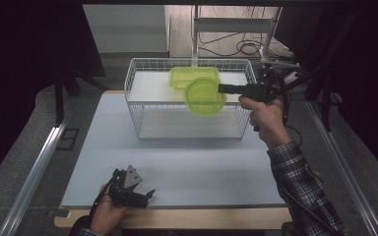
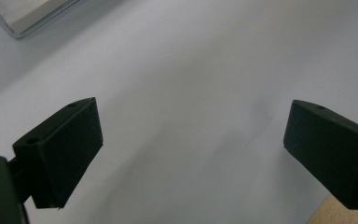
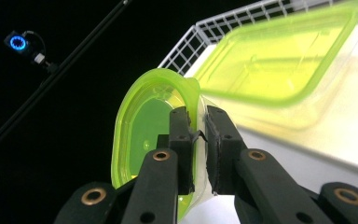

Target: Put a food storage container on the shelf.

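Above the white wire basket point(image 1: 133, 93) at the far side of the counter point(image 1: 177, 167), a round translucent lime-green plastic container point(image 1: 205, 96) is held on edge by the right claw point(image 1: 222, 88). Its jaws are clamped together on the container's rim, one pad inside the wall and one outside, as seen in the right gripper view point(image 3: 198, 135). A rectangular lime-green plastic container point(image 1: 195, 76) rests on the basket's upper shelf, just behind the round one. The left claw point(image 1: 147, 194) lies low near the counter's front edge, jaws wide apart with nothing between them.

Judgement: the round container is being carried. The thin rim grip should be kept firm, the wrist steady, and the wire wall cleared.
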The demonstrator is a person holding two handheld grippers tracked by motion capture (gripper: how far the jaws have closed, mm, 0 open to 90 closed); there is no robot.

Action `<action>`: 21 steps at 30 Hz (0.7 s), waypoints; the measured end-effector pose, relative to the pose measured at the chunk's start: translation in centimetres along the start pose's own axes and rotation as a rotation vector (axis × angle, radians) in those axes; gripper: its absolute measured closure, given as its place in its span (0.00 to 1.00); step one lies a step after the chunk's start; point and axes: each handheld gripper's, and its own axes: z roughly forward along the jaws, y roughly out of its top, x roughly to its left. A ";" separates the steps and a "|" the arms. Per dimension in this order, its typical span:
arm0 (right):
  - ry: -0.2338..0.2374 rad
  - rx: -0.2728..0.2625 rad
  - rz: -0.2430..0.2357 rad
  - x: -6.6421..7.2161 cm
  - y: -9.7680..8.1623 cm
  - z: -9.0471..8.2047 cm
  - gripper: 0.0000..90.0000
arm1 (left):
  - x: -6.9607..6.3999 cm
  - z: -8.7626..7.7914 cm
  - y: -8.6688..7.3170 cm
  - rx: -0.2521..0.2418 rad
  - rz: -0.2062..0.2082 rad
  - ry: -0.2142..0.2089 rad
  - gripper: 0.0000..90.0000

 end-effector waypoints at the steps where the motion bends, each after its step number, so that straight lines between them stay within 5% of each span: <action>1: -0.001 -0.006 0.001 0.0 0.3 0.0 0.91 | 0.0 0.0 0.0 0.000 -0.001 0.001 0.05; 21: -0.113 -0.094 0.002 0.2 5.0 2.1 0.90 | 0.1 -0.1 -0.1 -0.006 -0.008 -0.001 0.05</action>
